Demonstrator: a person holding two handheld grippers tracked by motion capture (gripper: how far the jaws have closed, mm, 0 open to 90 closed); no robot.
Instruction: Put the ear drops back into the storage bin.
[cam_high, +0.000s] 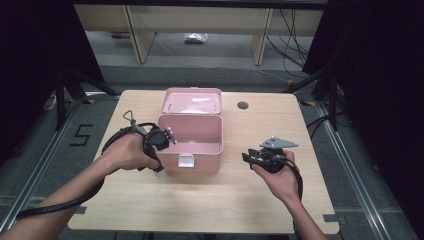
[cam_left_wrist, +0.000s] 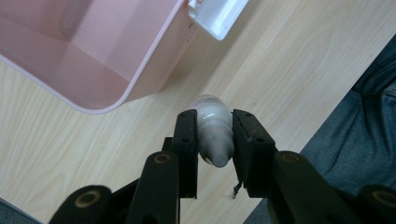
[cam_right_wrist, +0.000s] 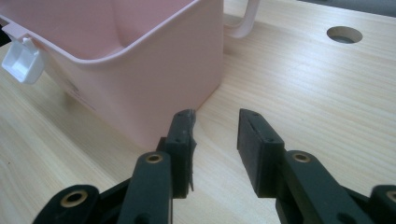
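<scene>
Left gripper (cam_left_wrist: 214, 135) clamps white bottle (cam_left_wrist: 214, 130) — seemingly above table (cam_left_wrist: 289, 70).

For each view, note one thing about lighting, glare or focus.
High view: pale glare on the pink box lid, dark surroundings. Left gripper view: small white bottle in the left gripper slightly soft. Right gripper view: even light, right gripper open, faint shadow beside the box.

Bottle (cam_left_wrist: 214, 133) label — jaws covering it
</scene>
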